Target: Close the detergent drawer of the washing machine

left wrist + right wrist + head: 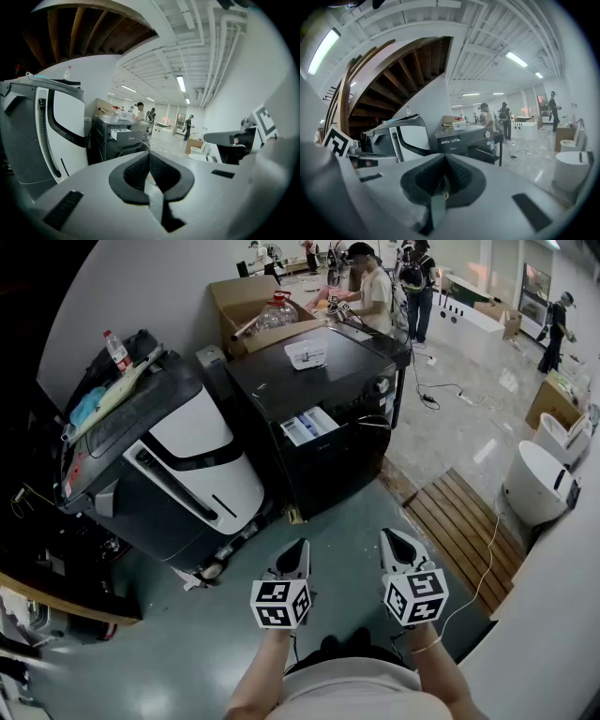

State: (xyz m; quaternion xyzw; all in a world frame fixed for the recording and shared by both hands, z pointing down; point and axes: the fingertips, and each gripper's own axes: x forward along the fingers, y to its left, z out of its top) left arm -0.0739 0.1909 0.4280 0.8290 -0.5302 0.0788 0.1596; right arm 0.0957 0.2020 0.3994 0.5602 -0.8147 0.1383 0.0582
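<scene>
Currently the detergent drawer [309,425] projects open from the dark washing machine [272,381], centre frame, well apart from both grippers. Left gripper [298,547] and right gripper [394,538] fingers are pressed together, empty. Drawer is likely light, rigid plastic; push squarely on its front panel.

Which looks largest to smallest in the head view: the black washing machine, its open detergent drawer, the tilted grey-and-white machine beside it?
1. Tilted grey-and-white machine, though it sits nearer the camera, so the lead is unsure.
2. Black washing machine.
3. Detergent drawer, clearly smallest.
</scene>
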